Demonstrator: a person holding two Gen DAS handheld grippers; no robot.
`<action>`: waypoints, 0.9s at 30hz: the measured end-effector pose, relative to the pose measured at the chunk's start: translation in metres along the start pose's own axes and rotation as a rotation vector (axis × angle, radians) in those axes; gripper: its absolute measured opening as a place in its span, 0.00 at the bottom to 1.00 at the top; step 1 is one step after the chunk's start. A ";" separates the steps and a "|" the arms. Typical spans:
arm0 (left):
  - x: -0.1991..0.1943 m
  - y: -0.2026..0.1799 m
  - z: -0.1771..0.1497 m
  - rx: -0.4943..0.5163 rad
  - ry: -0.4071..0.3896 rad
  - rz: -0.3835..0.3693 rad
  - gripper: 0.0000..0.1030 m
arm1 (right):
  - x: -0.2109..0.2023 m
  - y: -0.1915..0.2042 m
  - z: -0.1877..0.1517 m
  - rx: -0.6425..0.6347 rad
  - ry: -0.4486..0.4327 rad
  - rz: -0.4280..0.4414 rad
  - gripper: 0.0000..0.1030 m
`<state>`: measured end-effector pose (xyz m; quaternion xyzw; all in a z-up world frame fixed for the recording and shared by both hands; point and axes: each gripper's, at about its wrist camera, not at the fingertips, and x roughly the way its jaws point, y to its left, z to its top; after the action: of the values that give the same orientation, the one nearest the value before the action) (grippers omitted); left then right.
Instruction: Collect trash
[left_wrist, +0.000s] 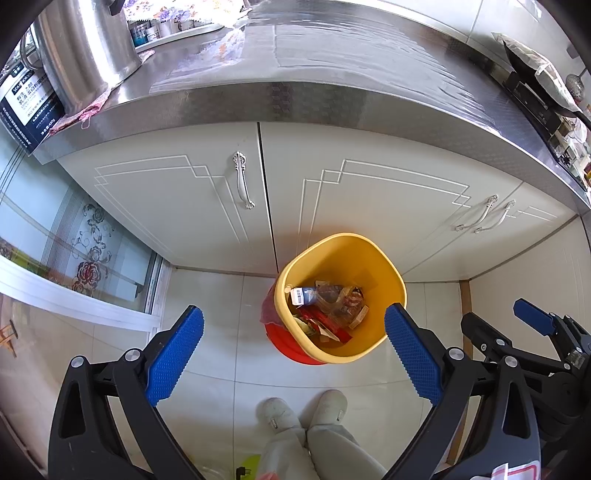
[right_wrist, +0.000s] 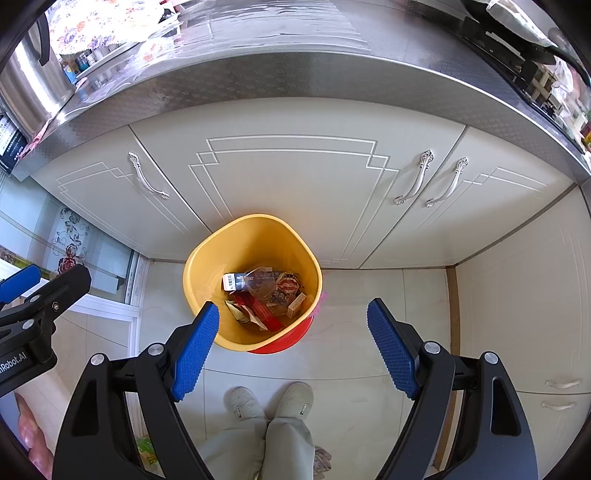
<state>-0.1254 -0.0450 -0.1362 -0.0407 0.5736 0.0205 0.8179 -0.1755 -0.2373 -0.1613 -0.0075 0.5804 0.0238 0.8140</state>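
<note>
Both grippers hang with jaws wide apart and nothing in them, the left gripper (left_wrist: 293, 354) and right gripper (right_wrist: 293, 345) above a yellow bin (right_wrist: 207, 258) holding wrappers (right_wrist: 264, 295), on the floor against the cabinet doors (right_wrist: 291, 184). Best to look next for loose trash nearby.

Floor (left_wrist: 229, 332): pale glossy tile, lower half of both frames; standing on it at centre, against the cabinet doors, a yellow bin (left_wrist: 391, 273) with wrappers inside, nested in a red bucket (left_wrist: 291, 347), plus two slippered feet (left_wrist: 306, 410) at lower centre. Surface (left_wrist: 332, 55): steel, across the top; large steel pot (left_wrist: 85, 48) on a pink cloth (left_wrist: 81, 114), upper left.
</note>
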 end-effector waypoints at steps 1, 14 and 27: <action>0.000 0.000 0.000 0.000 0.000 0.000 0.95 | 0.000 0.000 0.000 0.000 0.000 0.000 0.80; 0.004 0.001 0.004 0.007 0.003 0.008 0.95 | 0.003 0.000 0.001 0.003 0.007 -0.002 0.80; 0.008 0.001 0.006 0.017 0.010 0.006 0.86 | 0.009 0.000 0.005 0.000 0.013 -0.005 0.80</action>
<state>-0.1172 -0.0435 -0.1421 -0.0320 0.5778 0.0180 0.8154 -0.1682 -0.2365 -0.1681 -0.0093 0.5857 0.0216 0.8102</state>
